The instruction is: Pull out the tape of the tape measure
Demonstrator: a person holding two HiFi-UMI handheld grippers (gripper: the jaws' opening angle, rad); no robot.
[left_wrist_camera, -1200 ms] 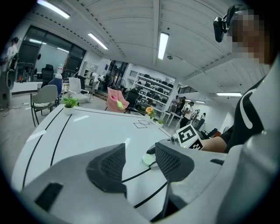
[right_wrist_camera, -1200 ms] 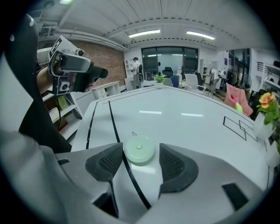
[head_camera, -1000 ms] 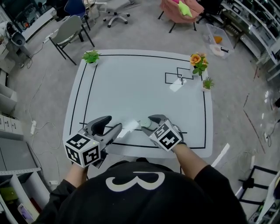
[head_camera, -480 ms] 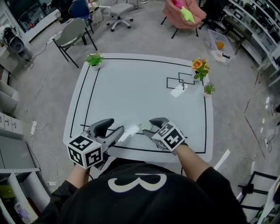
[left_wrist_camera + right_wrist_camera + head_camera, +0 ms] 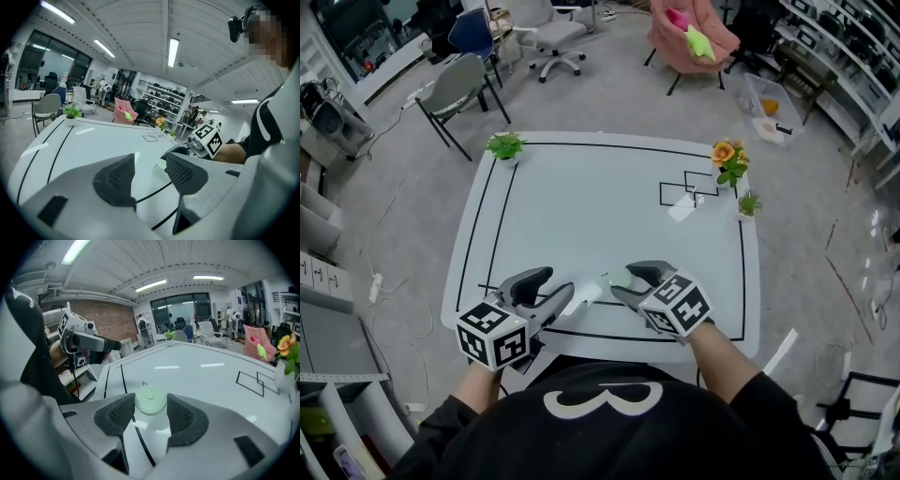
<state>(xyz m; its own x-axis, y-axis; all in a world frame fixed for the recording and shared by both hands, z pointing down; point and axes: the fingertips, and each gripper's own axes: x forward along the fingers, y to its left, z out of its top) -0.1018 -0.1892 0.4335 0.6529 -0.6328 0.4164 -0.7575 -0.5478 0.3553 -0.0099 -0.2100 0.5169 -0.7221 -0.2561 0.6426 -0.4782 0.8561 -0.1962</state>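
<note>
A small round pale green tape measure (image 5: 150, 401) sits on the white table (image 5: 600, 197) near its front edge. My right gripper (image 5: 150, 414) is shut on it, one pad against each side of the disc. A small metal tab (image 5: 144, 383) pokes out of its far side toward the left gripper. In the head view the tape measure (image 5: 620, 277) shows at the right gripper's (image 5: 627, 285) tips. My left gripper (image 5: 555, 284) is a short way to its left, open, with nothing between its pads. From the left gripper (image 5: 150, 168) view the tape measure (image 5: 161, 163) lies just beyond the jaws.
Black lines border the table and cross under the grippers. A potted plant (image 5: 505, 145) stands at the far left corner, orange flowers (image 5: 729, 155) and a small plant (image 5: 748, 203) at the far right. Chairs (image 5: 464, 80) stand on the floor beyond the table.
The head camera has tilted, so the table sits lower in view. Both grippers stay at the front edge, with the right one still on the tape measure.
</note>
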